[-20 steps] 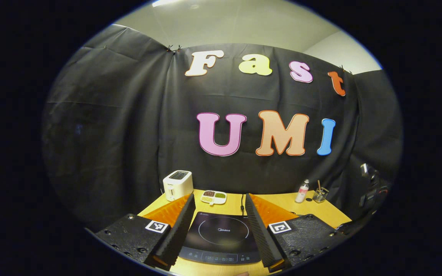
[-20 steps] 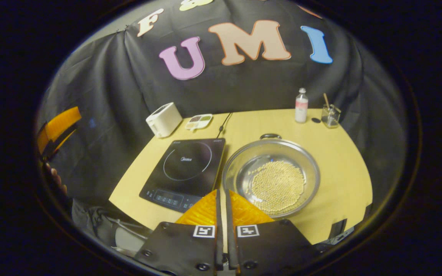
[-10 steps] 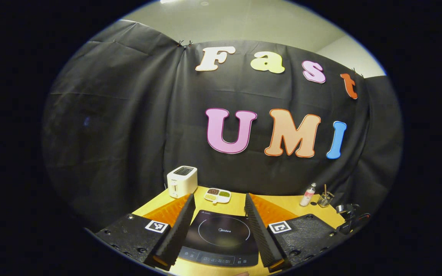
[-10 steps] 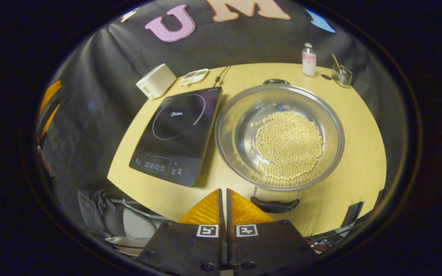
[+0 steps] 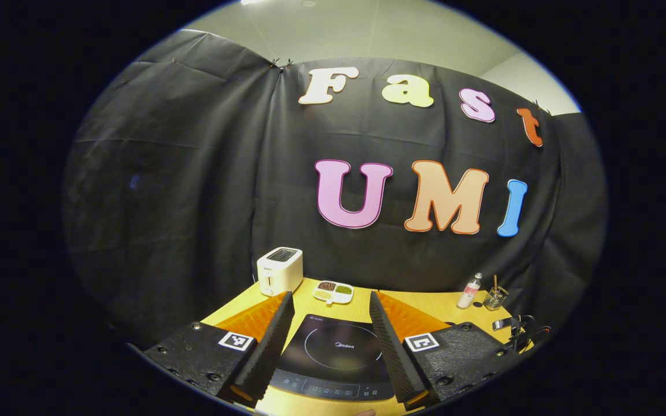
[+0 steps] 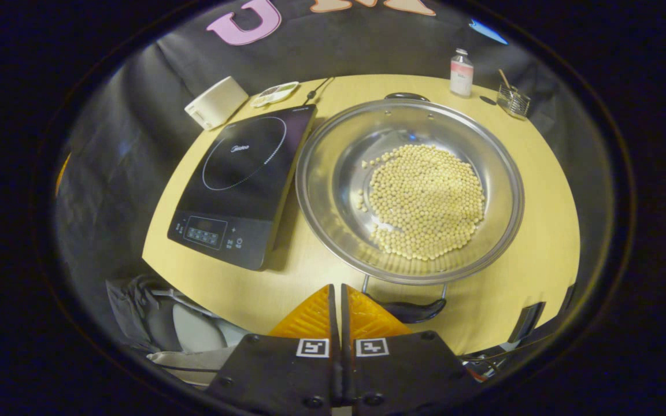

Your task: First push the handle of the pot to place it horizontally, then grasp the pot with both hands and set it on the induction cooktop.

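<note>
The surface (image 6: 541, 231) is a pale wood top that carries every item described here. The pot (image 6: 321, 190) is the largest item on it: a wide, shallow metal vessel standing upright to the right of the induction cooktop in the right gripper view, its rim just beside the cooktop's right edge; I cannot tell whether the two touch. A flat layer of small pale beans (image 6: 424, 199) covers most of the pot floor. The near handle (image 6: 408, 309) of the pot is a dark grip on two metal stems and lies just beyond the tip of my right gripper; the far handle (image 6: 405, 96) shows at the opposite rim. The induction cooktop (image 6: 240, 173) is a flat black slab with a ring mark on top and a control strip along its near edge; nothing stands on it. In the left gripper view the same induction cooktop (image 5: 336, 352) lies directly ahead, between my left fingers. My left gripper (image 5: 331, 341) is held with its fingers well apart and grips nothing. My right gripper (image 6: 336, 303) has its fingers together with only a thin slit between them, holds nothing, and sits above the near edge of the surface. At the back of the surface stand a white toaster (image 6: 215, 102), a small divided dish (image 6: 275, 92), a small bottle (image 6: 460, 73) and a glass cup (image 6: 513, 99) with a stick in it.
</note>
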The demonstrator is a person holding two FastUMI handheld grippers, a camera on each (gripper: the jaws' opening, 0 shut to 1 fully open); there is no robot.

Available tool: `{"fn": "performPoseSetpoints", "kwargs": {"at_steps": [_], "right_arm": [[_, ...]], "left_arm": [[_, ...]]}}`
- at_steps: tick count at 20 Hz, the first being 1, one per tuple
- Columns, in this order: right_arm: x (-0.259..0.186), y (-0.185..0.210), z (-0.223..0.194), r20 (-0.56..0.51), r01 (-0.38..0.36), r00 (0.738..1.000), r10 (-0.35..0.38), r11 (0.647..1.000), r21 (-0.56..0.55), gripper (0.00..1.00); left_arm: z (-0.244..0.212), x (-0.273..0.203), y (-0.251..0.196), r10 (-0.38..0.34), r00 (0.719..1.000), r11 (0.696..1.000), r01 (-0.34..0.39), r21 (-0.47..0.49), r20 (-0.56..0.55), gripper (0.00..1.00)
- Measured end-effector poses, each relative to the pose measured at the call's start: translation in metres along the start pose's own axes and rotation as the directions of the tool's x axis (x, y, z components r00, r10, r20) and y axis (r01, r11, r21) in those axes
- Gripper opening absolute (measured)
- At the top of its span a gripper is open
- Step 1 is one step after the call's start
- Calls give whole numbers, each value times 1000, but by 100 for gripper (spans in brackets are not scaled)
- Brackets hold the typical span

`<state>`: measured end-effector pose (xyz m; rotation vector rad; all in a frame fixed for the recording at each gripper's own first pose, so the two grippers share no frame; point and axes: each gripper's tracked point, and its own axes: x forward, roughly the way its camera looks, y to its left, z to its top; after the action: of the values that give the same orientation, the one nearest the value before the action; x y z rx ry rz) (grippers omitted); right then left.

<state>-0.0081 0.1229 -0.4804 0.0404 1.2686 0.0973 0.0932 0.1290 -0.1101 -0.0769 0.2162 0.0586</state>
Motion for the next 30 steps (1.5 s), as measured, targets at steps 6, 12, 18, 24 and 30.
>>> {"fn": "performPoseSetpoints", "kwargs": {"at_steps": [6, 12, 18, 24, 30], "right_arm": [[1, -20, 3, -11, 29, 1000, -28, 998, 55, 2], [-1, -54, 3, -30, 93, 995, -91, 992, 83, 3], [-1, -90, 1, -40, 136, 990, -132, 985, 104, 0], [-2, -129, 5, -48, 172, 985, -168, 978, 119, 0], [0, -164, 21, -39, 175, 984, -171, 978, 116, 4]], "left_arm": [[-1, 0, 5, 1, 1000, 1000, -1, -7, 2, 80], [-3, -1, 9, 2, 1000, 1000, -2, -18, 0, 81], [-2, -5, 9, 12, 1000, 1000, -12, -16, 4, 80], [-2, -6, -2, 22, 1000, 1000, -22, -6, 2, 75], [-1, -9, -19, 47, 999, 999, -47, 5, 2, 81]]}}
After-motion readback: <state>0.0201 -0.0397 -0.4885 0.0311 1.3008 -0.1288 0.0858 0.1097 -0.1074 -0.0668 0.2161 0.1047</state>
